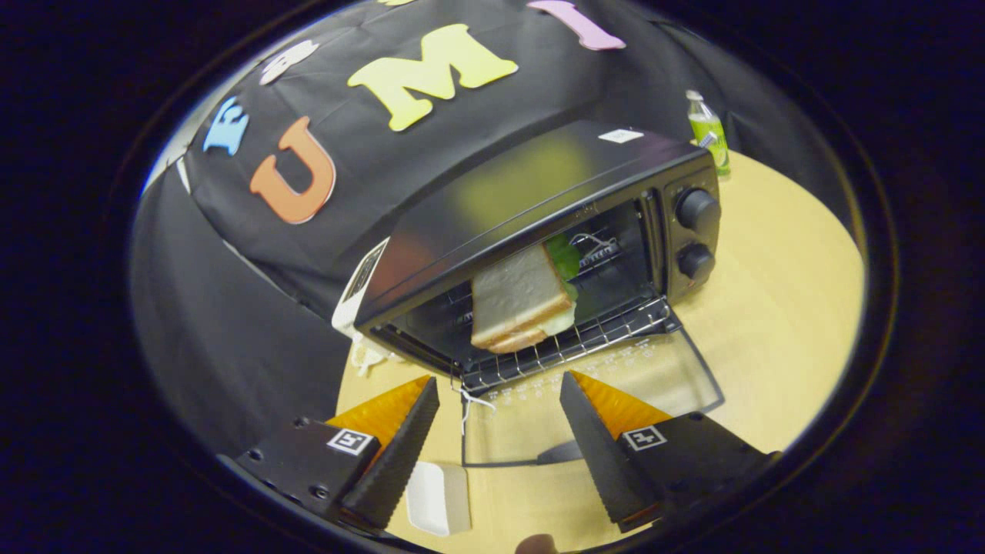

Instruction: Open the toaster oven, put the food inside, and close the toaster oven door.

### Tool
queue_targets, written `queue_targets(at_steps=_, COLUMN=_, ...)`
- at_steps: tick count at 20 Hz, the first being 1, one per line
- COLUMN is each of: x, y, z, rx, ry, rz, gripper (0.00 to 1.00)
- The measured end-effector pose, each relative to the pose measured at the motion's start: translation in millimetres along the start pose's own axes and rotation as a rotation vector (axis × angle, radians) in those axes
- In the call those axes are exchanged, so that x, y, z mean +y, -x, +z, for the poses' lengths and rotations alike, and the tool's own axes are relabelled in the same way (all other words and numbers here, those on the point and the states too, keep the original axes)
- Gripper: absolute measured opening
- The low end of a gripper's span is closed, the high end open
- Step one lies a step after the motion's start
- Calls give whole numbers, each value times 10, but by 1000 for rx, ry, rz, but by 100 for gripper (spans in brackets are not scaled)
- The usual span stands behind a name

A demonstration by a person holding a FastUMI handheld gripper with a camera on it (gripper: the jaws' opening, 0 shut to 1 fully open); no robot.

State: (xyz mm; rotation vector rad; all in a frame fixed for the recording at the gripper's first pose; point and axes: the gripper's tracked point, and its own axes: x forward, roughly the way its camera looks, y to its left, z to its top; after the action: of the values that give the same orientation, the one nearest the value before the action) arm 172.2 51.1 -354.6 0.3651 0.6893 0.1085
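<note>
Gripper view: sandwich, pale bread with green leaf and a light filling, lies on the wire rack inside the black oven, whose glass door hangs open, flat over the counter. Tongs gape empty just short of the door. A white tray sits partly hidden behind one finger; a green bottle stands beyond the oven.

Toaster ovens: one, at twelve o'clock from my claw
Knobs: two on it, upper and lower
Sandwiches: one, on the oven rack
Bottles: one, at one o'clock
White trays: one, by my left finger
Claw fingers: two, spread apart, gripping nothing
</note>
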Motion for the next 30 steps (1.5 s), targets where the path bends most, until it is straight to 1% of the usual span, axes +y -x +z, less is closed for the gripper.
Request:
queue_targets(at_steps=1, x=-2, y=111, z=-25, rx=-3, ry=61, rz=-14, gripper=100)
queue_targets(at_steps=3, x=9, y=358, z=-117, rx=-5, ry=140, rz=-33, gripper=100)
queue_targets(at_steps=5, x=-18, y=556, z=-97, rx=-25, ry=178, rz=-56, gripper=100)
queue_targets(at_steps=9, x=-216, y=898, z=-46, rx=-100, ry=290, rz=-159, gripper=100)
queue_targets(at_steps=12, x=-253, y=980, z=-228, rx=-90, ry=325, rz=-163, gripper=100)
queue_targets(at_steps=17, x=-465, y=705, z=-659, rx=-17, ry=307, rz=-186, gripper=100)
queue_targets(at_steps=22, x=-650, y=349, z=-1056, rx=76, ry=322, rz=-200, gripper=100)
queue_targets(at_steps=26, x=-763, y=50, z=-1234, rx=119, ry=318, rz=-216, gripper=100)
queue_targets(at_steps=30, x=-859, y=-182, z=-1290, rx=132, ry=320, rz=-246, gripper=100)
